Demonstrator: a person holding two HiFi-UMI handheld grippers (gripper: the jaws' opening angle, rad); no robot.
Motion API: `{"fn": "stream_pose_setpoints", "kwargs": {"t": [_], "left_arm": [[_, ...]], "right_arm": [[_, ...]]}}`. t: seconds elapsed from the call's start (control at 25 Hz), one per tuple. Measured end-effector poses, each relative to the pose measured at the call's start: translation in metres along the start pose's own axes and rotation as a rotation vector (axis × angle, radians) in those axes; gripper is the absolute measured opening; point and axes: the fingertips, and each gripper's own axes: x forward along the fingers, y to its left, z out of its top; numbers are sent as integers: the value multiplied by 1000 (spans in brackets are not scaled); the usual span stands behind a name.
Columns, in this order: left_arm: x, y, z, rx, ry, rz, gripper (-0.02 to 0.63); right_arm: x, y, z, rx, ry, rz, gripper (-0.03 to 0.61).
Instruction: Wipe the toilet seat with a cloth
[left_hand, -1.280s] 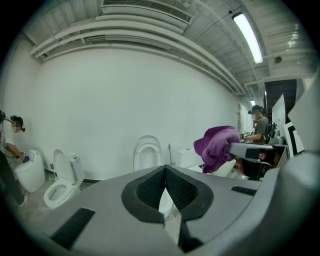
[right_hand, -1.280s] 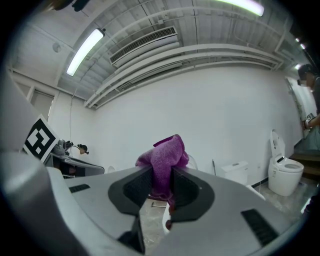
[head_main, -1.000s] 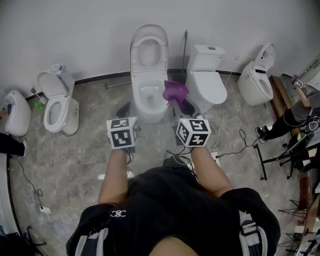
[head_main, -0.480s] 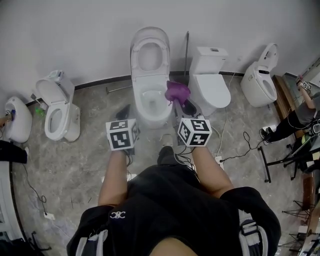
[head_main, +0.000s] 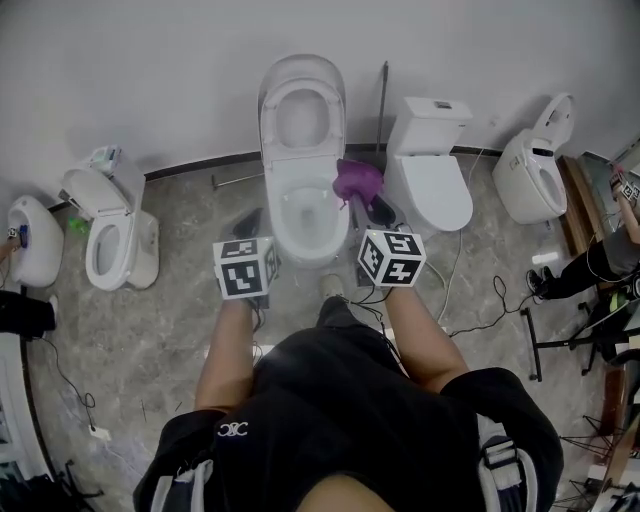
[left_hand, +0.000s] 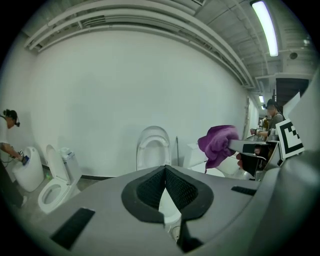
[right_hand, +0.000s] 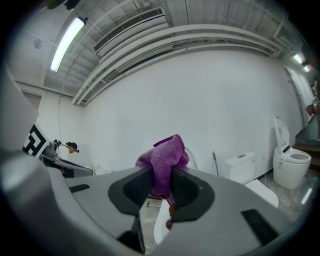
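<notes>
The white toilet (head_main: 300, 240) stands dead ahead, its seat (head_main: 272, 112) apparently raised and untouched, so all the wiping looks left to do. The purple cloth (right_hand: 162, 165) is pinched in the right gripper (right_hand: 161, 189), hovering just beside the bowl's right rim. The left gripper (left_hand: 166, 192) is closed, empty.

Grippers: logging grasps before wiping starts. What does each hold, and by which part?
The right gripper is shut on the purple cloth, pinching a bunched fold; most of it bulges beyond the jaws. The left gripper is shut, empty.
</notes>
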Motion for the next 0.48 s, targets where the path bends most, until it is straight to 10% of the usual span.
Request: {"fn": "stream_pose_setpoints", "kwargs": {"t": [0.48], "left_arm": [[164,5,18,-68,120,29,6]], "right_arm": [[142,-98,-19,-28,177,46,98]]}}
